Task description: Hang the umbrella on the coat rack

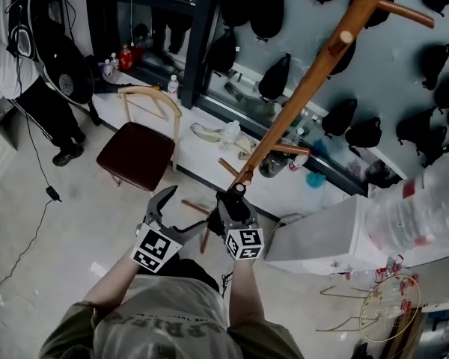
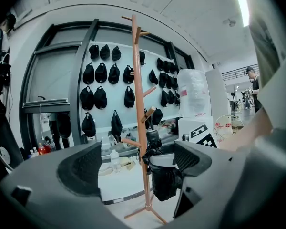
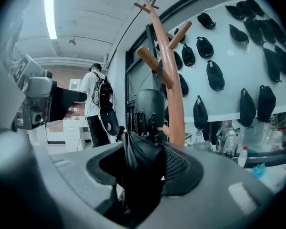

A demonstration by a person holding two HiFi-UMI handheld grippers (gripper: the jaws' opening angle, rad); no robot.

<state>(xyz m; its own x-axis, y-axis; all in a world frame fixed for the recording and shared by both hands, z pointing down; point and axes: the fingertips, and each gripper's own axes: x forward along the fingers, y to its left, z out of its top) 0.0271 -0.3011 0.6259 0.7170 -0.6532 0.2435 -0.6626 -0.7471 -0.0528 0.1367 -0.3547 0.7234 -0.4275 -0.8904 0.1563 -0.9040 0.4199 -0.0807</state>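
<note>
A tall wooden coat rack [image 1: 314, 73] with angled pegs rises in front of me. My right gripper [image 1: 235, 209] is shut on a folded black umbrella [image 1: 238, 193], its round end pointing at the rack. In the left gripper view the umbrella [image 2: 165, 182] hangs just right of the coat rack's pole [image 2: 139, 104], below a short peg [image 2: 149, 113]. In the right gripper view the umbrella [image 3: 143, 168] fills the gap between the pads, with the coat rack [image 3: 174, 94] close behind it. My left gripper [image 1: 172, 209] is beside it on the left, open and holding nothing [image 2: 136, 166].
A wooden chair [image 1: 138, 149] with a dark seat stands at the left. A white cabinet [image 1: 325, 238] is at the right. Black caps [image 1: 273, 77] hang on the wall behind the rack. A person [image 1: 30, 66] stands at the far left. Bottles and clutter line the white ledge [image 1: 209, 137].
</note>
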